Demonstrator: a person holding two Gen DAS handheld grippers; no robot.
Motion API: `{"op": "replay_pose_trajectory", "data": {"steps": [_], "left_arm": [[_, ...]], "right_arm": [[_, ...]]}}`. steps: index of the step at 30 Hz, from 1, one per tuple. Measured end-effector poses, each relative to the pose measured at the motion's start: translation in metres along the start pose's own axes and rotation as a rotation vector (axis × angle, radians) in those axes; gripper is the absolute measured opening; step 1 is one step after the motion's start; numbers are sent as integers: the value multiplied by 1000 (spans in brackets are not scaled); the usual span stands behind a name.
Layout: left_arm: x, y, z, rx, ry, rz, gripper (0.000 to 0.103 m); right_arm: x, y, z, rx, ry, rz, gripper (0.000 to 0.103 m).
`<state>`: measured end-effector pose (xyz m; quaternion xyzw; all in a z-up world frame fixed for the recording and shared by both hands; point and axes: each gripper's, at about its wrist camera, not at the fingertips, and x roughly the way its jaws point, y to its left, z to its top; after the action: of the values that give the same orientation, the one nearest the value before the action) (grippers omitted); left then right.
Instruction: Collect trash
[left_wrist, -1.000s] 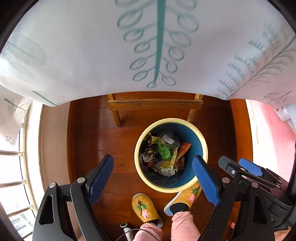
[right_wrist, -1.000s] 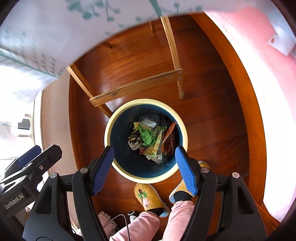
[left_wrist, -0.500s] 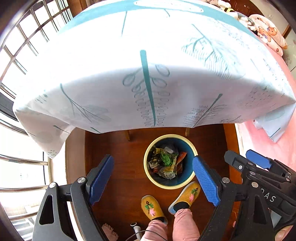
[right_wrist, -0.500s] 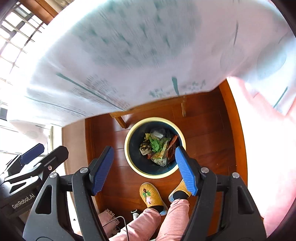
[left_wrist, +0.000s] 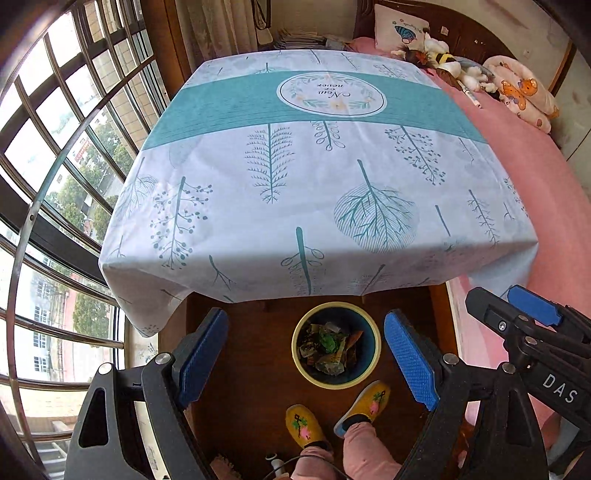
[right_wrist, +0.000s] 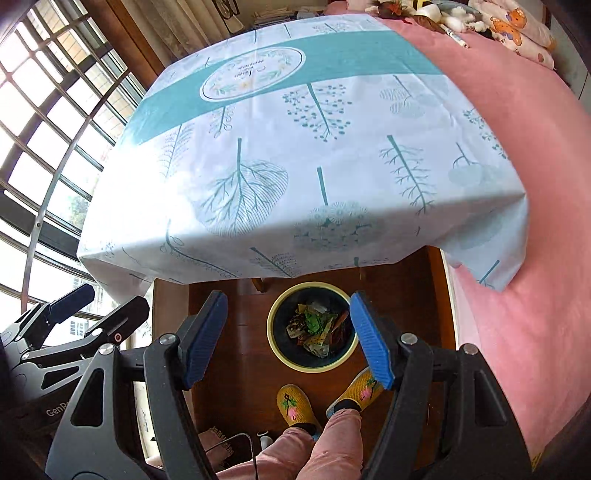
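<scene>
A round bin with a yellow rim (left_wrist: 303, 363) (right_wrist: 275, 349) and blue inside stands on the wooden floor below the table's front edge. It holds a heap of crumpled wrappers (left_wrist: 330, 349) (right_wrist: 316, 330). My left gripper (left_wrist: 304, 356) is open and empty, high above the bin. My right gripper (right_wrist: 288, 339) is open and empty too, at about the same height. Each gripper shows in the other's view, the right one (left_wrist: 532, 332) and the left one (right_wrist: 70, 321).
A table under a white and teal leaf-print cloth (left_wrist: 314, 177) (right_wrist: 295, 147) fills the middle. A pink bed (left_wrist: 535, 177) (right_wrist: 524, 147) with soft toys lies to the right. Barred windows (left_wrist: 55, 147) line the left. The person's yellow slippers (left_wrist: 303, 424) stand by the bin.
Both grippers have risen from low over the bin to well above table height. The table top came into view. Both stayed open and empty.
</scene>
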<state>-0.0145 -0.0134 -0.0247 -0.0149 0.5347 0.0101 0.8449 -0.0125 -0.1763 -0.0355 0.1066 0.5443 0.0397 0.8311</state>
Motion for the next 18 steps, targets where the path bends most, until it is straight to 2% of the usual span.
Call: {"op": "replay_pose_trajectory", "data": {"steps": [9, 14, 18], "left_arm": [[-51, 9, 7, -45, -77, -6, 88], [-73, 8, 10, -40, -126, 5, 88], [-79, 13, 11, -50, -126, 0, 88]], "right_arm": [[-72, 21, 7, -40, -122, -7, 66], [-99, 29, 11, -30, -149, 6, 66], [-110, 37, 9, -63, -168, -7, 66]]}}
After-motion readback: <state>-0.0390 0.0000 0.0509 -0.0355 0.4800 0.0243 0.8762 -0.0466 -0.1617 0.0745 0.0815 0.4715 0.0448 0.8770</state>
